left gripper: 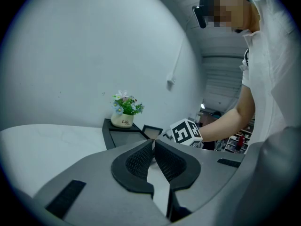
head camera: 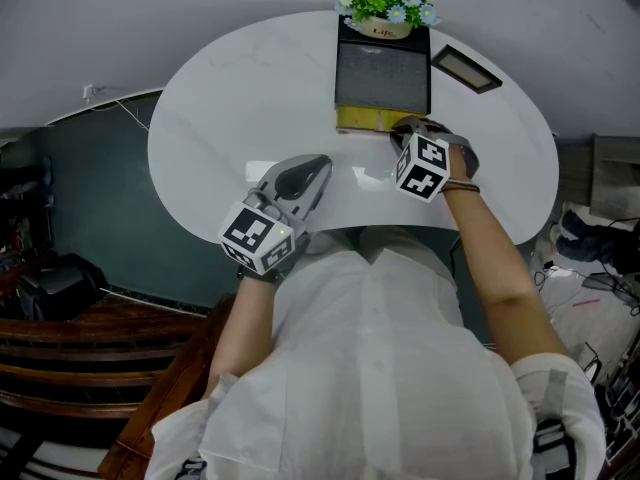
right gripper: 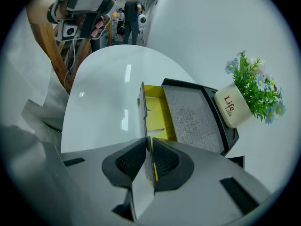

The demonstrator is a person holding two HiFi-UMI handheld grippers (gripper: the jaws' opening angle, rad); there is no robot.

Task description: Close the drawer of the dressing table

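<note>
The dressing table [head camera: 230, 98] has a white oval top. At its far edge stands a small dark drawer box [head camera: 382, 68]. On the back part of this box sits a flower pot [head camera: 385, 13] with the word "Life" on it. A small picture frame [head camera: 465, 68] lies on the table just to the right of the box.

The drawer [head camera: 368, 120] of the box is pulled out toward the person and is open. Its yellow inside shows as a narrow strip in front of the dark top. In the right gripper view the yellow drawer [right gripper: 157, 109] lies open beside the grey top of the box [right gripper: 193, 117]. Its thin front panel [right gripper: 141, 105] is seen from the edge.

The right gripper [head camera: 405, 130] is at the front of the drawer. In its own view the two jaws of the right gripper [right gripper: 148, 149] are pressed together on the lower end of the front panel, which passes between them.

The left gripper [head camera: 318, 168] is over the near part of the table top, well apart from the box. Its jaws point toward the right gripper. In the left gripper view the tips of the left gripper [left gripper: 153, 145] meet and nothing is between them. Behind them this view shows the marker cube of the right gripper [left gripper: 186, 132] beside the box [left gripper: 123, 136], with the flower pot [left gripper: 124, 117] on top.
</note>
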